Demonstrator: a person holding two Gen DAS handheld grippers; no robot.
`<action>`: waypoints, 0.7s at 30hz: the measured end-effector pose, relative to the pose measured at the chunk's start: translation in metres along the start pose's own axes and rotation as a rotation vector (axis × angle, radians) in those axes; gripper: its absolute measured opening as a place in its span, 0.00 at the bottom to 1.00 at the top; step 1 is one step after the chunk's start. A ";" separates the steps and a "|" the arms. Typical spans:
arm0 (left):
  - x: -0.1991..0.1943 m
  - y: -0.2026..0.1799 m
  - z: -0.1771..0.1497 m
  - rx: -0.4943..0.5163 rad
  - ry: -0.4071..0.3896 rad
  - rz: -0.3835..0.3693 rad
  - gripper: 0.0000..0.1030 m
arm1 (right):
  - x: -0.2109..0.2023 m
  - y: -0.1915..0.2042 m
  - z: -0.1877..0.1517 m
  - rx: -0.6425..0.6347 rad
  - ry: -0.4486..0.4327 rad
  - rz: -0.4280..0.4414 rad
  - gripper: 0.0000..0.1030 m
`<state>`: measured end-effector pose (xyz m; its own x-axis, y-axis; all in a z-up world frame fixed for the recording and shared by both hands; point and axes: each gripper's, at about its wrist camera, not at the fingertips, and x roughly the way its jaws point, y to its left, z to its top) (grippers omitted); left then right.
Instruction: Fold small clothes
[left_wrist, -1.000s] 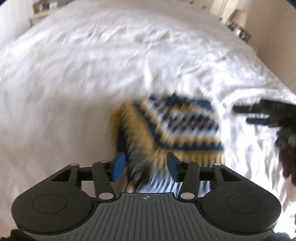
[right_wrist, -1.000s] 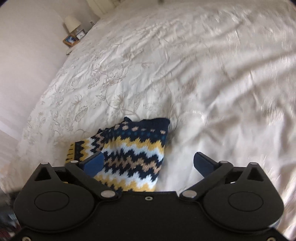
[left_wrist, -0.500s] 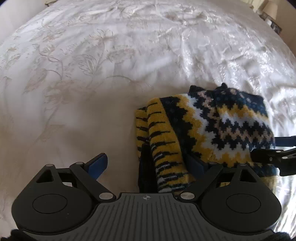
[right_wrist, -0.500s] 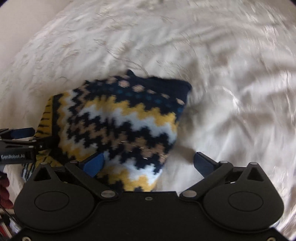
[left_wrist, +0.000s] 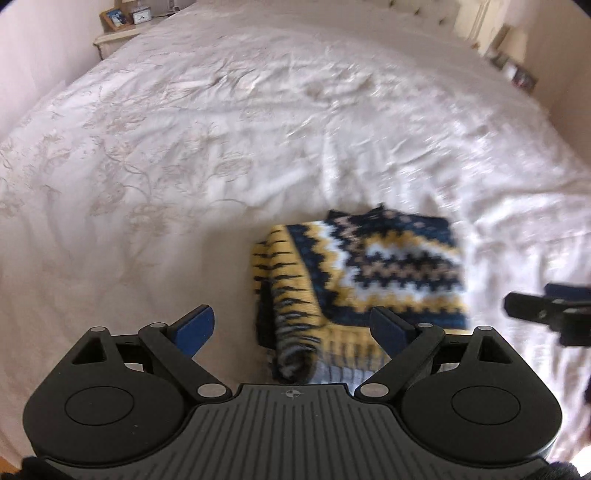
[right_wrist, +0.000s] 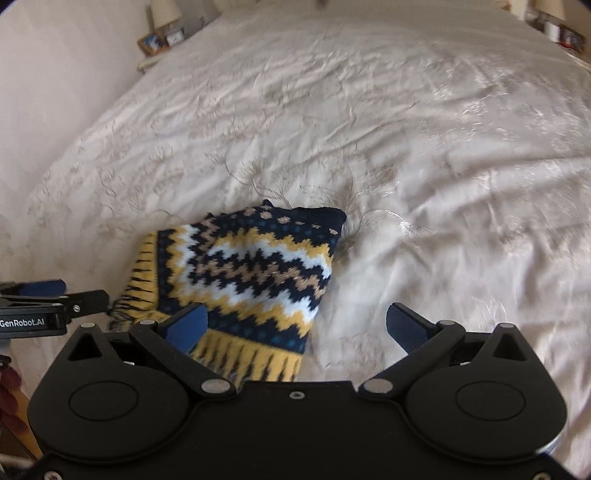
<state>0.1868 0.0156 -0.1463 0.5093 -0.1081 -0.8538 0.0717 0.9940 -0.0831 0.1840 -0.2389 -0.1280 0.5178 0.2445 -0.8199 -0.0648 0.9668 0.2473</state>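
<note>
A small knitted sweater (left_wrist: 369, 266) with navy, yellow, white and tan zigzags lies folded on the white bedspread (left_wrist: 184, 166). Its rolled yellow-striped edge points toward the left wrist camera. My left gripper (left_wrist: 290, 319) hovers open above that near edge, and its pads touch nothing. The right gripper (left_wrist: 546, 306) shows at the right border of this view. In the right wrist view the sweater (right_wrist: 258, 266) lies left of centre. My right gripper (right_wrist: 295, 317) is open above the fringed hem, holding nothing. The left gripper (right_wrist: 55, 299) shows at the left edge there.
The embroidered bedspread (right_wrist: 406, 147) stretches far beyond the sweater. A bedside table with a photo frame and clock (left_wrist: 122, 18) stands at the far left corner. Another with frames (left_wrist: 517, 70) stands at the far right. Something dark red (right_wrist: 7, 387) shows past the bed's near left edge.
The left jaws, close around the sweater's near edge a second ago, have spread wide and let go. Both grippers have drawn back from the sweater, which lies folded and still.
</note>
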 end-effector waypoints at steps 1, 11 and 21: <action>-0.003 0.000 -0.002 -0.008 -0.006 -0.026 0.89 | -0.006 0.004 -0.003 0.016 -0.010 -0.007 1.00; -0.043 0.005 -0.031 0.037 0.019 -0.130 0.89 | -0.053 0.041 -0.047 0.121 -0.055 -0.070 1.00; -0.085 -0.002 -0.052 0.098 -0.019 -0.010 0.89 | -0.091 0.075 -0.077 0.129 -0.118 -0.111 1.00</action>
<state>0.0990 0.0236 -0.1000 0.5241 -0.1190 -0.8433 0.1595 0.9864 -0.0401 0.0664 -0.1828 -0.0748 0.6122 0.1190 -0.7817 0.1044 0.9678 0.2291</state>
